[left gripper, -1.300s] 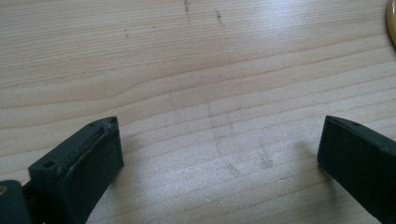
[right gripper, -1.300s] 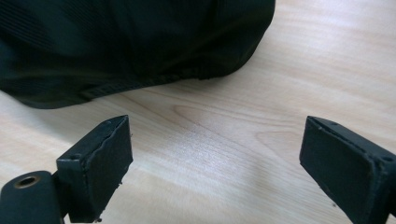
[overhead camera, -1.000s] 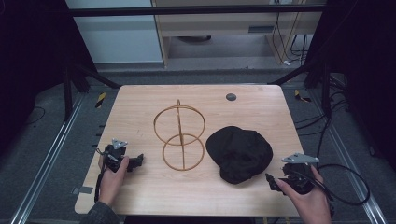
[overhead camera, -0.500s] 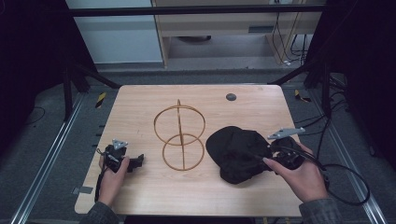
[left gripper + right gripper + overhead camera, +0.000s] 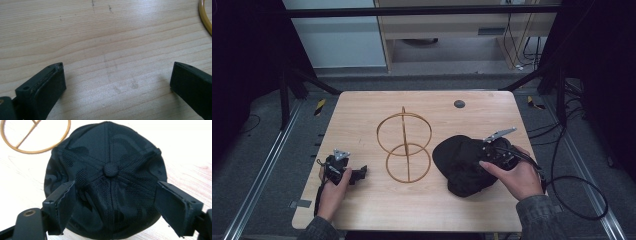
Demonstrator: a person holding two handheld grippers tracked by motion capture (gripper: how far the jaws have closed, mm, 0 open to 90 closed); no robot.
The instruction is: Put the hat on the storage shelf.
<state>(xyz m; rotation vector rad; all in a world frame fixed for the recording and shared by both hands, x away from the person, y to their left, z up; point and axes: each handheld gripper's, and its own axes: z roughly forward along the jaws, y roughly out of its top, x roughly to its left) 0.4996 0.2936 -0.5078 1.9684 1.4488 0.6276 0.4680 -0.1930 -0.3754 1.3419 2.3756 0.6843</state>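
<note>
right gripper (image 5: 113,205) over the black cap (image 5: 106,175) on the counter (image 5: 362,107) beside the wire stand (image 5: 404,147): fingers wide, having just been opening, nothing gripped. cap likely soft, light; pinch the crown fabric.

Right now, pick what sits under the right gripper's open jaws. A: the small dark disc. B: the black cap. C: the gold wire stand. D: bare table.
B: in the right gripper view the right gripper has its jaws spread wide over the black cap, whose top button sits between them, with neither pad pressing on it.
</note>
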